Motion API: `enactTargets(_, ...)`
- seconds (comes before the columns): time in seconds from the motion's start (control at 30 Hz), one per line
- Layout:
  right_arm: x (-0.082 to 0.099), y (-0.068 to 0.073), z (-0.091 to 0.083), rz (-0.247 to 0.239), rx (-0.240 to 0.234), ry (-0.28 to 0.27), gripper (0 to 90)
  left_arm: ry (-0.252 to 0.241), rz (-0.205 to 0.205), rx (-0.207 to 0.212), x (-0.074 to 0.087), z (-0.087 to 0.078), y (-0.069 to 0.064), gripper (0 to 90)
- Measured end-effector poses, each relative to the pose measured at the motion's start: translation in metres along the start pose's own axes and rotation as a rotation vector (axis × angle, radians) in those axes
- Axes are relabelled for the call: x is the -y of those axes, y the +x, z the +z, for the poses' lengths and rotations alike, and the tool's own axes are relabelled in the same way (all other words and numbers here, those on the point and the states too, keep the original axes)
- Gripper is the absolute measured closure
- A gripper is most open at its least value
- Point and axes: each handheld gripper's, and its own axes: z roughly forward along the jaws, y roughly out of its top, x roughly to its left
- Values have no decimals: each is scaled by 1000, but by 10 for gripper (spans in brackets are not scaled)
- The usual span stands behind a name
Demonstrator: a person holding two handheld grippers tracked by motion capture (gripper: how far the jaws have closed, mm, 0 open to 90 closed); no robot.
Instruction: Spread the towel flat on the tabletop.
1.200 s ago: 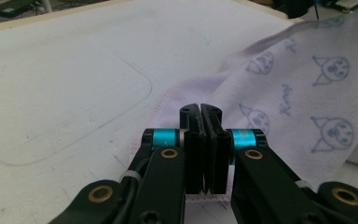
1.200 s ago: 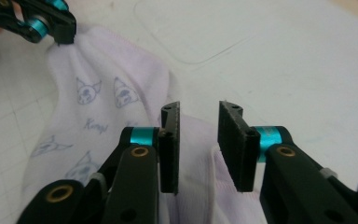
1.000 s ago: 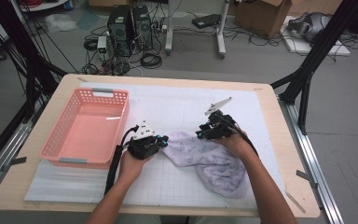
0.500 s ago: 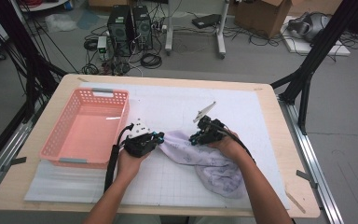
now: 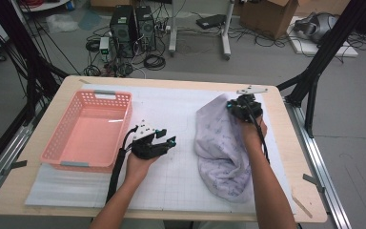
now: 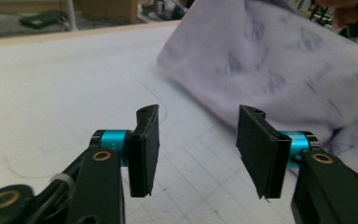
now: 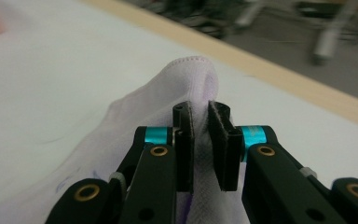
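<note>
My R gripper (image 5: 232,106) is clamped on the white cloth (image 5: 221,143), edge pinched. L gripper (image 5: 167,140) jaws just opened, nothing between, cloth beside it.

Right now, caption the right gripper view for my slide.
Right gripper pinches a fold of pale printed cloth above the white mat.

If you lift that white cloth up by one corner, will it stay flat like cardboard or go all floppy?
Probably floppy. The white cloth already sags in soft folds below the right gripper, which pinches a bunched edge. It likely weighs little, since a small pinch lifts that edge. It shouldn't roll or break, though the loose end may drag across the table.
</note>
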Motion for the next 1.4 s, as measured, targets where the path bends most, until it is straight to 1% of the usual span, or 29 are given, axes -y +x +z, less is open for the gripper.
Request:
enactTargets(0.03,1,-6,-4,35,84,-26,807,22,-21,28,2,5,-1,465)
enactTargets(0.1,4,-15,-9,108,124,-60,792,43,-26,52,3,10,-5,447)
enactTargets(0.17,7,-21,-9,138,100,-28,708,62,-27,78,4,16,-9,433)
enactTargets(0.2,7,-21,-9,138,100,-28,708,62,-27,78,4,16,-9,430)
enactTargets(0.23,10,-20,-12,118,93,-21,613,85,-16,99,3,22,-14,424)
enactTargets(0.27,10,-20,-12,118,93,-21,613,85,-16,99,3,22,-14,424)
enactTargets(0.3,14,-19,-18,114,65,-28,571,133,3,123,3,33,-21,421)
enactTargets(0.4,20,-17,-28,89,56,-40,565,163,22,143,2,42,-28,416)
enactTargets(0.43,26,-16,-39,68,41,-36,553,178,24,167,0,52,-37,414)
enactTargets(0.53,35,-16,-52,67,11,-54,551,194,42,187,-2,61,-45,389)
enactTargets(0.57,47,-16,-65,60,-11,-50,543,207,61,216,-2,70,-54,391)
enactTargets(0.6,47,-16,-65,60,-11,-50,543,207,61,216,-2,70,-54,391)
enactTargets(0.63,62,-14,-78,63,-33,-47,531,244,81,229,0,78,-61,395)
enactTargets(0.7,80,-13,-93,49,-45,-46,528,265,104,231,1,85,-67,412)
enactTargets(0.73,80,-13,-93,49,-45,-46,528,265,104,231,1,85,-67,413)
enactTargets(0.77,98,-13,-104,45,-40,-23,512,279,120,220,1,91,-71,430)
enactTargets(0.8,98,-13,-104,45,-40,-23,512,279,120,220,1,91,-71,447)
enactTargets(0.87,119,-13,-113,58,-48,4,497,283,126,209,1,97,-73,495)
enactTargets(0.9,127,-11,-116,64,-57,9,482,286,155,211,1,101,-75,556)
enactTargets(0.97,138,-8,-118,74,-81,2,477,280,168,219,0,102,-74,699)
enactTargets(1.07,146,-5,-118,78,-92,12,474,267,160,212,-2,99,-70,776)
enactTargets(1.1,152,-3,-116,93,-103,11,473,268,128,201,-5,94,-60,777)
enactTargets(1.2,156,-2,-114,115,-112,8,461,253,121,174,-7,84,-49,778)
enactTargets(1.23,157,0,-111,122,-126,29,444,242,96,129,-8,73,-37,778)
enactTargets(1.27,157,0,-111,122,-126,29,444,242,96,129,-8,73,-37,778)
enactTargets(1.3,155,5,-109,108,-142,24,447,229,76,81,-10,60,-24,779)
enactTargets(1.33,155,5,-109,108,-142,24,447,229,76,81,-10,60,-24,780)
enactTargets(1.37,153,9,-106,103,-155,24,447,204,46,35,-11,47,-13,781)
enactTargets(1.4,153,11,-105,101,-157,21,447,204,46,35,-11,47,-13,782)
